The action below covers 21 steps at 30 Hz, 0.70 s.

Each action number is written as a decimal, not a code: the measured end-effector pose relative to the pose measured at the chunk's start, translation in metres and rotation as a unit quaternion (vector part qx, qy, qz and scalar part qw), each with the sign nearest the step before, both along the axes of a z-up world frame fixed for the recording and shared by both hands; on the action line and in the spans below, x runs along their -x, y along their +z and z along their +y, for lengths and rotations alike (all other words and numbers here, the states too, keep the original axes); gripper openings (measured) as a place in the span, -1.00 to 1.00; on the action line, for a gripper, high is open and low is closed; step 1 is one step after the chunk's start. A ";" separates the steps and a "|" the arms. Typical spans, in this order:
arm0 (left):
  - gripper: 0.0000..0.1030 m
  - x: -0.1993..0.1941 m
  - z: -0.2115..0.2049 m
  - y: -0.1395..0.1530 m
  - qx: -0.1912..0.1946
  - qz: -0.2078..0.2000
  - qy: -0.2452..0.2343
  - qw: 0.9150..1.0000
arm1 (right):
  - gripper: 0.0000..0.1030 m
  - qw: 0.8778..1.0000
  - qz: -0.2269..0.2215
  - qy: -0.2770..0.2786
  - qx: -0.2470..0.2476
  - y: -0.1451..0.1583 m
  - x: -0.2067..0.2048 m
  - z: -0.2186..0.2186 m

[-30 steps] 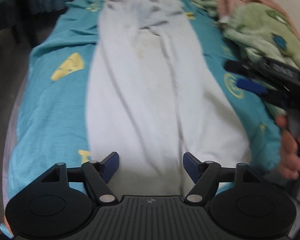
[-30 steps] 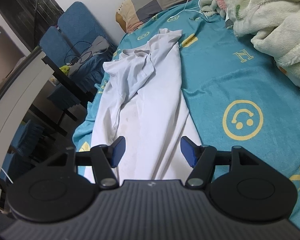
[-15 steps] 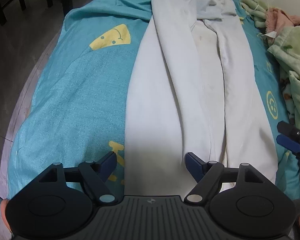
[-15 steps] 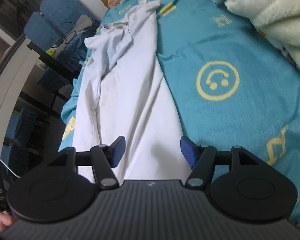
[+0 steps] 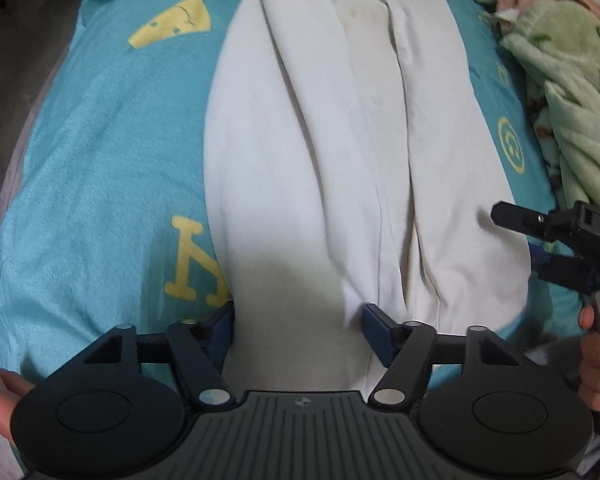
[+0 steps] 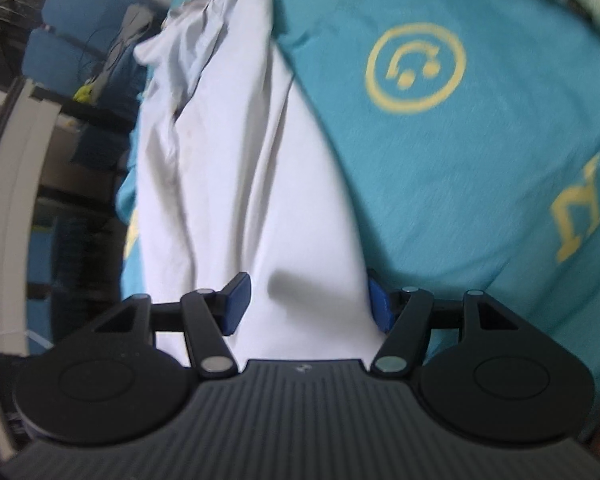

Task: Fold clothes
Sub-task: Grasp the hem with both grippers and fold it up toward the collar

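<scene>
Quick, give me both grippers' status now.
Left gripper: open, jaws just been closing, astride the white garment hem, not pinching.
Right gripper: open over the garment's edge, holding nothing.

1. My left gripper [image 5: 298,322] is black plastic, with two big round discs and a ribbed grey plate in the middle.
2. Its jaws have dark blue pads and shiny silver screws.
3. My right gripper [image 6: 308,302] looks just the same.
4. White letters "DAS" show on its side.
</scene>
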State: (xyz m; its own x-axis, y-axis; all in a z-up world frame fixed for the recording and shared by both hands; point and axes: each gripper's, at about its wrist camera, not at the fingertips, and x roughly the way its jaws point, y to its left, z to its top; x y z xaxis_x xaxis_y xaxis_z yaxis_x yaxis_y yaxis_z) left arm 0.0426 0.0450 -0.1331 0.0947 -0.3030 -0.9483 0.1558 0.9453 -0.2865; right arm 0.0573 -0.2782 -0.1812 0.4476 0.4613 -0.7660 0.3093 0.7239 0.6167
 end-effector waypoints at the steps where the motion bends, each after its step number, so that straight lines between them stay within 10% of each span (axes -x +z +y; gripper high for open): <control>1: -0.01 0.002 -0.003 0.000 -0.004 0.004 -0.010 1.000 | 0.24 1.000 0.004 0.010 -0.002 0.001 0.001 0.004; 5: -0.57 0.006 -0.015 0.004 -0.032 -0.007 -0.044 0.998 | 0.16 0.995 0.015 0.091 0.025 0.009 0.004 0.033; 8: -0.85 0.007 -0.013 0.009 -0.026 -0.013 -0.036 0.999 | -0.32 0.985 0.015 0.151 0.083 0.017 0.010 0.060; 11: -0.90 0.008 -0.005 0.024 0.005 -0.031 -0.020 0.999 | -0.77 0.973 0.006 0.194 0.123 0.026 0.017 0.076; 21: -0.91 0.035 0.038 0.141 0.147 -0.154 0.060 0.975 | -0.82 0.980 -0.114 0.149 0.065 0.114 0.046 0.041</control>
